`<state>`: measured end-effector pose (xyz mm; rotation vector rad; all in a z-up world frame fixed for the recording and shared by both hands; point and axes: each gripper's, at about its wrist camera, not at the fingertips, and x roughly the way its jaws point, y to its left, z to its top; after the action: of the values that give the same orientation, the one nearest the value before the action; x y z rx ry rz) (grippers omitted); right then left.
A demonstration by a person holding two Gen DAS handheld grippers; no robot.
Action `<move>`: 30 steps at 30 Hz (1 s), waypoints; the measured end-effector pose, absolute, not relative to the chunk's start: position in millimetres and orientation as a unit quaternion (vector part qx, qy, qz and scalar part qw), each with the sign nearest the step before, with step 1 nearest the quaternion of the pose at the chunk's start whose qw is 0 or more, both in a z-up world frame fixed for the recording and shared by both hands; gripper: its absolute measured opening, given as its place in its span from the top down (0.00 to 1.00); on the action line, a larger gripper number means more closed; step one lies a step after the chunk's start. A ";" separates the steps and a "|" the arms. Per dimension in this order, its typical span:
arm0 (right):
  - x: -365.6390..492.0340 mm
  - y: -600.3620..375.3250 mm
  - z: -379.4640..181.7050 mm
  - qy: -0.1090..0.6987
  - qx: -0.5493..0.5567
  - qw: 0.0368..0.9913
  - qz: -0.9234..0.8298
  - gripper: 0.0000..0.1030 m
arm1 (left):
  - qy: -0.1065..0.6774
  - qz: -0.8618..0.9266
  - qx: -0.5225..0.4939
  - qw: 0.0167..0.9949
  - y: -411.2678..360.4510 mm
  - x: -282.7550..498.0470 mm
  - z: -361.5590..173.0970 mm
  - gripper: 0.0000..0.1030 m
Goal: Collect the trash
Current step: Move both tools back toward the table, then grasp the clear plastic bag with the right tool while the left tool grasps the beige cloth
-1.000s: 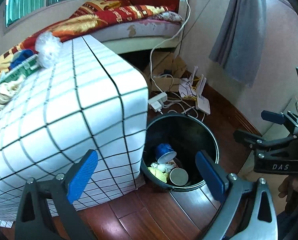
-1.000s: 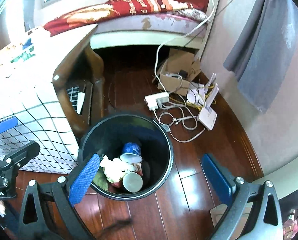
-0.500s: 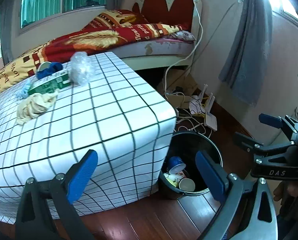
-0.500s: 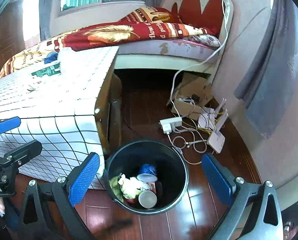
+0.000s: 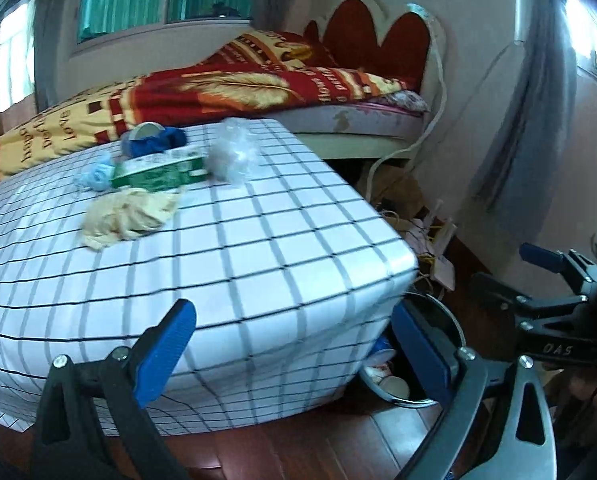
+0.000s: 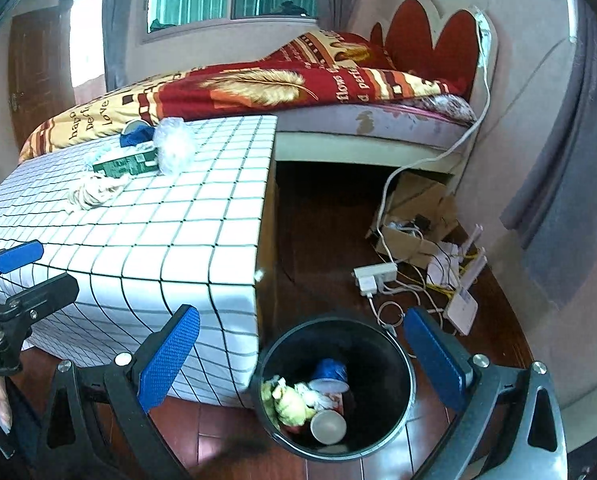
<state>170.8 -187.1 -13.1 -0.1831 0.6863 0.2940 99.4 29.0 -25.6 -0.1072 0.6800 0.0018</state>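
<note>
Cups and wrappers are already binned (image 6: 334, 384); rubbish (image 5: 154, 176) is left near the tabletop's (image 5: 258, 248) far edge. Left tool (image 5: 294, 354) and right tool (image 6: 302, 356) are held wide open, empty.

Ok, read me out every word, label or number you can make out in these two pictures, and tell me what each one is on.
"Love": blanket on the bed, yellow part, left wrist view.
"flows" and "perfe", cut off by a fold: same blanket, red part, right wrist view.
"DAS": right gripper body, seen from the left wrist view.
Print on the green carton on the checked tablecloth: too blurred to read.
Other blanket wording: too blurred or folded.
</note>
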 end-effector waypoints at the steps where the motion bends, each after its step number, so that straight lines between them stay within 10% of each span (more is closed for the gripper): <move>1: 172.1 -181.9 -12.1 0.332 -0.090 0.927 0.146 0.00 | 0.332 0.009 -0.052 0.942 36.3 100.0 -25.3 0.04; 30: 333.9 3.9 -17.7 0.373 -0.089 0.880 0.281 0.02 | 0.362 0.095 -0.062 0.925 180.4 205.4 -49.4 0.04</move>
<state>333.9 3.9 -17.7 -0.1846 0.7764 0.5859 205.4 180.4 -49.5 -0.1272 0.7424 0.1944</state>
